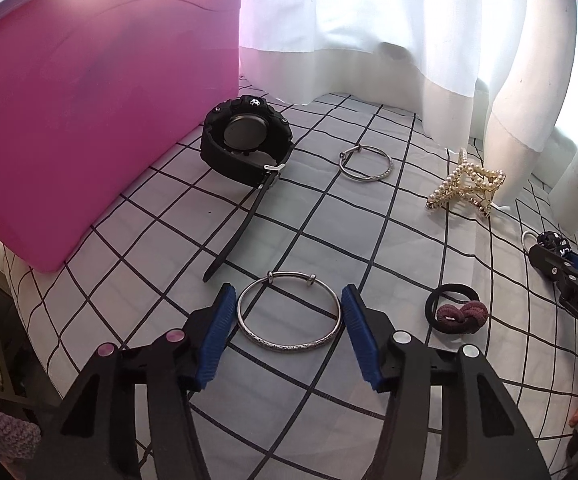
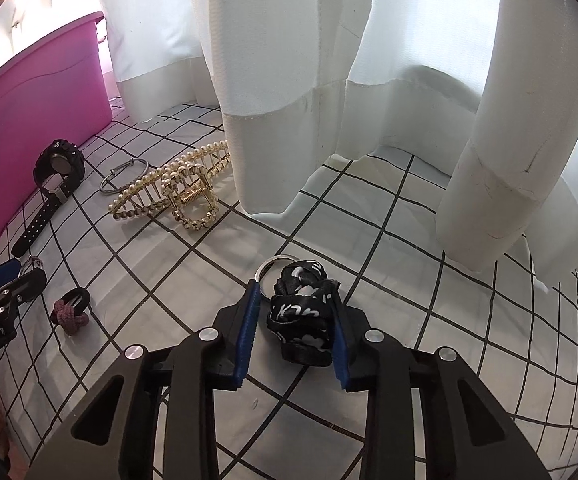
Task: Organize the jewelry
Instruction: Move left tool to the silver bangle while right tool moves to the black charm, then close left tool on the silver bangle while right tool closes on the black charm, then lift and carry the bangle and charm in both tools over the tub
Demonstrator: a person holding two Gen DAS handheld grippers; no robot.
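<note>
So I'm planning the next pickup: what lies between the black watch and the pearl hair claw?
The small silver bangle lies between the black watch and the pearl hair claw on checked cloth; the left wrist view shows it.

Ahead-left of the left gripper (image 1: 289,320), the pink bin (image 1: 89,120) and black watch (image 1: 247,140) are blocking passage; curtain folds (image 2: 289,60) are crowding the right gripper (image 2: 295,320) ahead, while checkered bedsheet (image 2: 429,300) is lying open rightward.

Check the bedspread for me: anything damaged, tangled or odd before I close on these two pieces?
Nothing looks damaged. The left gripper brackets the silver bangle, and the right gripper brackets the black lanyard bundle. The one oddity: the watch lies on its side with its strap trailing loose.
</note>
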